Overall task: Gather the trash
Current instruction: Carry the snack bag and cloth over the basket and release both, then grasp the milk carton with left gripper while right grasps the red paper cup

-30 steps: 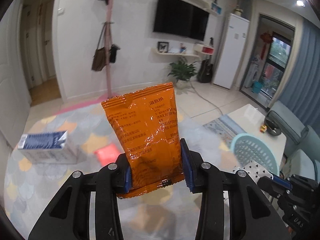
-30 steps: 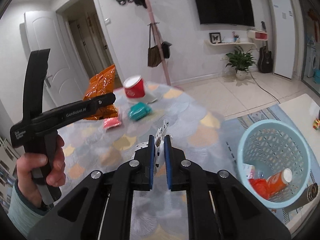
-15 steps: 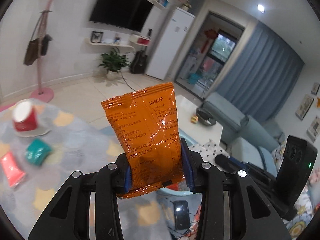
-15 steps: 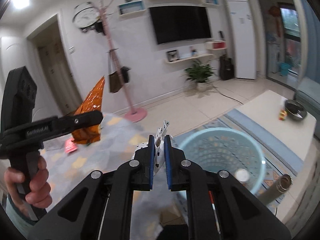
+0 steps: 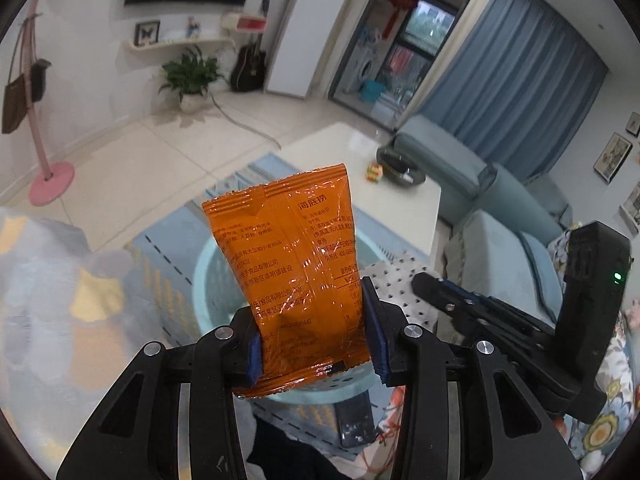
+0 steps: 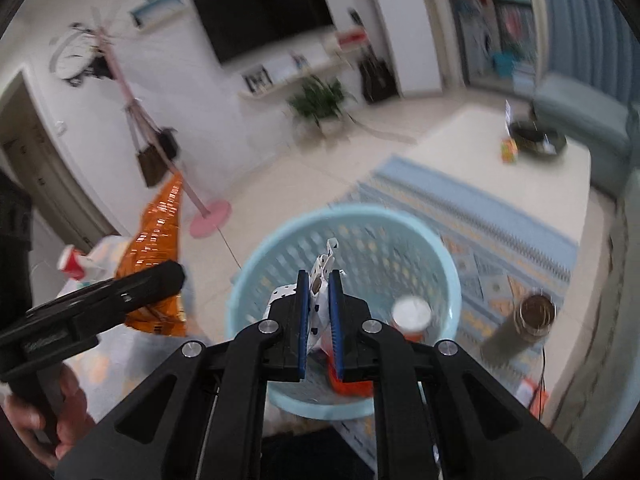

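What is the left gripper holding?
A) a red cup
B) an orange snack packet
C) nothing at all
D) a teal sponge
B: the left gripper pinches an orange snack packet between its blue pads, above the light blue basket.

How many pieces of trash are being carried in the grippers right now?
2. An orange packet is clamped in the left gripper; a white dotted wrapper is in the right gripper, over the blue basket.
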Available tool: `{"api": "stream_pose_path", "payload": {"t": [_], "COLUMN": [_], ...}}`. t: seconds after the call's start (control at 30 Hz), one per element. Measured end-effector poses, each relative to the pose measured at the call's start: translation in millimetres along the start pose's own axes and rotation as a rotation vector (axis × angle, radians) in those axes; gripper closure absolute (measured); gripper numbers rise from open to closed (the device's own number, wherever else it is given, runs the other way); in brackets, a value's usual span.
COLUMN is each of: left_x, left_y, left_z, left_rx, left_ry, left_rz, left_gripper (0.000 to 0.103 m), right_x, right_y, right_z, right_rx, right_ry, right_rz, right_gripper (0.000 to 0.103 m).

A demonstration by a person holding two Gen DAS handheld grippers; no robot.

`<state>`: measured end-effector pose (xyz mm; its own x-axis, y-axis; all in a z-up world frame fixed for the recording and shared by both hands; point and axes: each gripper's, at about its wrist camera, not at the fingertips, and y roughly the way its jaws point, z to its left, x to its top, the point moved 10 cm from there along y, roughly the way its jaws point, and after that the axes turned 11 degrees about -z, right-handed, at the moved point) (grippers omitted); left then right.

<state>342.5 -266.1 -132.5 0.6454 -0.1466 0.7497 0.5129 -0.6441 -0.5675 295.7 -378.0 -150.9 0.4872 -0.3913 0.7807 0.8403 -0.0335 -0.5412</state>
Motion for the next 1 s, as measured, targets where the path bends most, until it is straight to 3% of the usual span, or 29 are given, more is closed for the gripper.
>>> {"api": "stream_pose_path", "payload": {"t": [0.13, 0.23, 0.3, 0.37, 0.43, 0.53, 0.6, 0.77, 1.0], "left_x": [-22, -24, -24, -24, -23, -24, -22, -15, -1], "left_y": [25, 31, 30, 28, 24, 15, 7, -19, -69], "left_z": [3, 8, 13, 14, 16, 18, 22, 23, 35], "left_rx": [0.001, 0.009, 0.016, 0.006, 0.009, 0.014, 0.018, 0.029, 0.052], "left_ry": [-0.011, -0.018, -0.031, -0.036, -0.03, -0.042, -0.046, -0.043, -0.06], "left_rz": [0.106, 0.119, 0.114, 0.11, 0.101, 0.089, 0.075, 0.024, -0.057], "left_gripper": [0.062, 0.053, 0.044, 0.044, 0.044, 0.044, 0.044, 0.044, 0.044], "right_x": [-12, -16, -16, -14, -13, -13, -13, -10, 1], "right_y": [20, 26, 27, 28, 27, 24, 21, 9, -14], "right_z": [-11, -13, -15, -16, -20, -22, -23, -8, 47], "right_rx": [-0.014, -0.025, -0.028, -0.026, -0.032, -0.029, -0.025, 0.007, 0.091], "right_ry": [0.027, 0.021, 0.023, 0.029, 0.045, 0.08, 0.11, 0.114, 0.041], "right_rz": [0.052, 0.055, 0.055, 0.049, 0.044, 0.039, 0.029, 0.024, -0.007], "right_gripper": [0.095, 0.095, 0.095, 0.091, 0.083, 0.061, 0.055, 0.055, 0.054]}}
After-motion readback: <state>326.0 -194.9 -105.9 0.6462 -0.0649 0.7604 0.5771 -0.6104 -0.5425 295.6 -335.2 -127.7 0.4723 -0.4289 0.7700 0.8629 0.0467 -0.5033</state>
